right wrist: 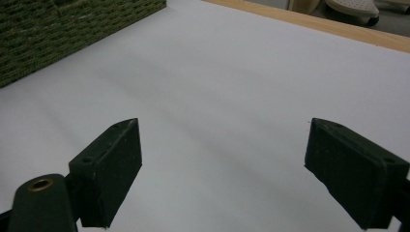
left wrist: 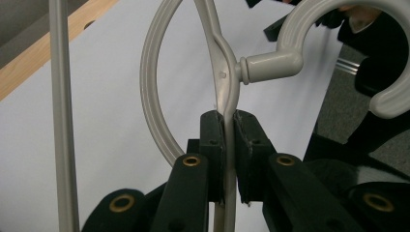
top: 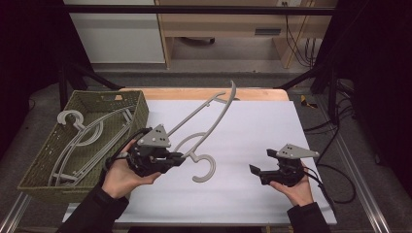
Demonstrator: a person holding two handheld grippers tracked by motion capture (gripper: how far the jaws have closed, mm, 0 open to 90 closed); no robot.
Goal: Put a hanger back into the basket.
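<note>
A grey plastic clothes hanger (top: pixel 194 114) hangs tilted above the white sheet, its hook (top: pixel 212 167) pointing toward the person. My left gripper (top: pixel 179 157) is shut on it. In the left gripper view the two black pads (left wrist: pixel 212 140) pinch the hanger's thin body (left wrist: pixel 226 82) just below the neck, and the hook (left wrist: pixel 309 29) curls off to the right. My right gripper (top: pixel 262 161) rests low at the right side of the sheet in a hand. Its jaws (right wrist: pixel 222 145) stand wide apart with nothing between them.
A green woven basket (top: pixel 109 94) stands at the table's left and holds more grey hangers (top: pixel 92 133); its wall (right wrist: pixel 72 24) is also in the right gripper view. A white sheet (top: pixel 252 126) covers the wooden table (top: pixel 204 93). Black frame bars run along the sides.
</note>
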